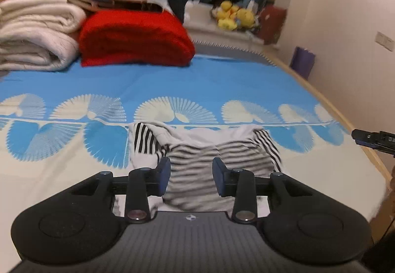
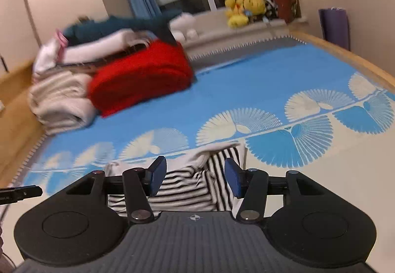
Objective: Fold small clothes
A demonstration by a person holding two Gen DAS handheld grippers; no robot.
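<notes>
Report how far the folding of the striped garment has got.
Done: nothing clear; the striped garment lies bunched on the bed sheet. In hand: the left gripper and right gripper hover over it, jaws open, gripping nothing. Left: spreading and every fold.

No readable text anywhere. Small crosshair mark on each gripper body; lettering on the other gripper's edge too blurred.
</notes>
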